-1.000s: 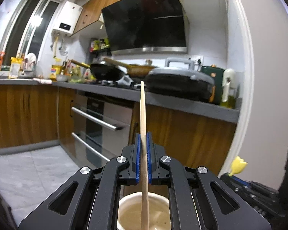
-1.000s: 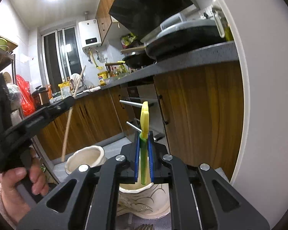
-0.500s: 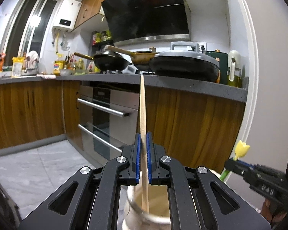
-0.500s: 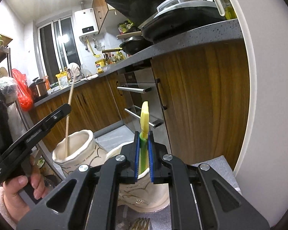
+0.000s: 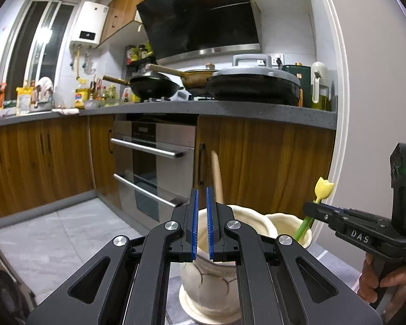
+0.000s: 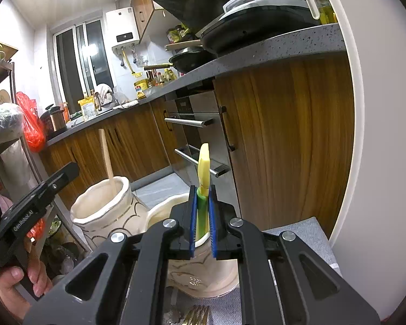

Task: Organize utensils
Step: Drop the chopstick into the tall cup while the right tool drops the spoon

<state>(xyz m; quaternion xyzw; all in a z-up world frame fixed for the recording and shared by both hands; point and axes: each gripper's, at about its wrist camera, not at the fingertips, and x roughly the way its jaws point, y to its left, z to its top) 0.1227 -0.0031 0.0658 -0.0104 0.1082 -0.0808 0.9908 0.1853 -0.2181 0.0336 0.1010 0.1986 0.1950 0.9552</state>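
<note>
Two cream ceramic holders stand side by side on a grey mat. A wooden chopstick (image 5: 217,174) stands in the left holder (image 5: 219,273), leaning on its far rim; it also shows in the right wrist view (image 6: 106,155). My left gripper (image 5: 200,220) is open and empty just above that holder's near rim. My right gripper (image 6: 202,218) has its jaws slightly apart around the green stem of a yellow tulip-topped utensil (image 6: 203,168), which stands in the right holder (image 6: 203,273). In the left wrist view the tulip utensil (image 5: 322,189) rises from that holder (image 5: 289,226).
A grey mat (image 6: 308,233) lies under the holders. A gold fork (image 6: 196,315) lies on it near the right holder. Wooden cabinets and an oven (image 5: 151,162) stand behind, under a dark counter (image 5: 257,111) with pans. A metal rack (image 6: 2,124) is at the left.
My left gripper has opened and let go of the chopstick, which now stands in the left holder. My right gripper has lowered the tulip utensil into the right holder and loosened its jaws.
</note>
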